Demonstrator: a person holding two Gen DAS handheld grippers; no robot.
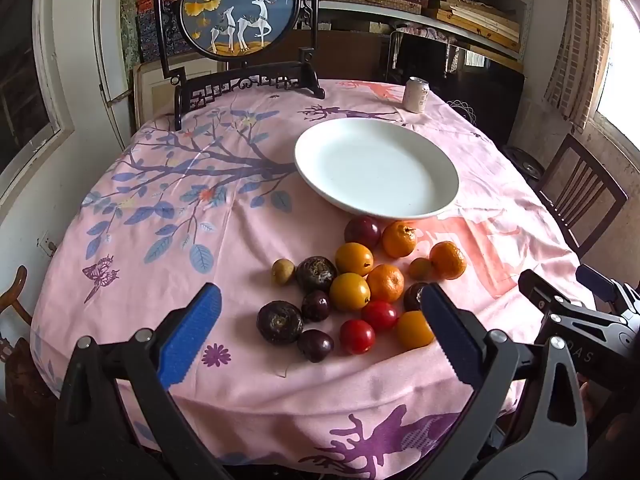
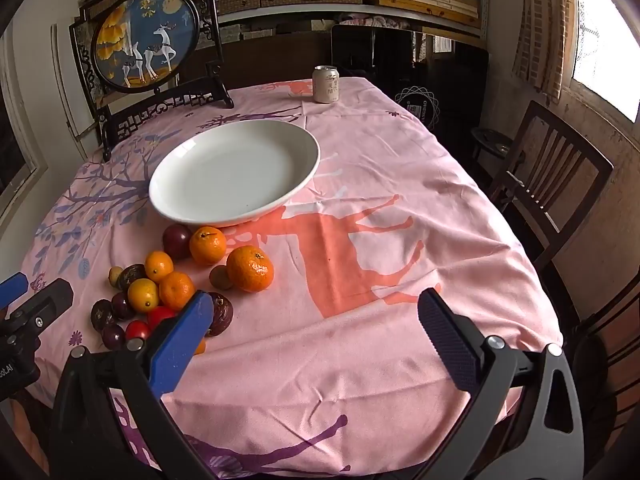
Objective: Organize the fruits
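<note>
Fruit pile on pink tablecloth, just in front of empty white plate. Left gripper, right gripper: jaws fully spread, nothing held. Fruits likely light, round, roll-prone; tomatoes soft. Pinch gently across widest middle.

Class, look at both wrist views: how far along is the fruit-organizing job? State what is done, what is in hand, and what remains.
Done: nothing yet; the white plate holds no fruit. In hand: nothing; the left gripper and right gripper both hang open above the tablecloth. Left: the whole fruit pile, mandarins, red tomatoes and dark fruits, lies on the cloth beside the plate, waiting to be sorted.
</note>
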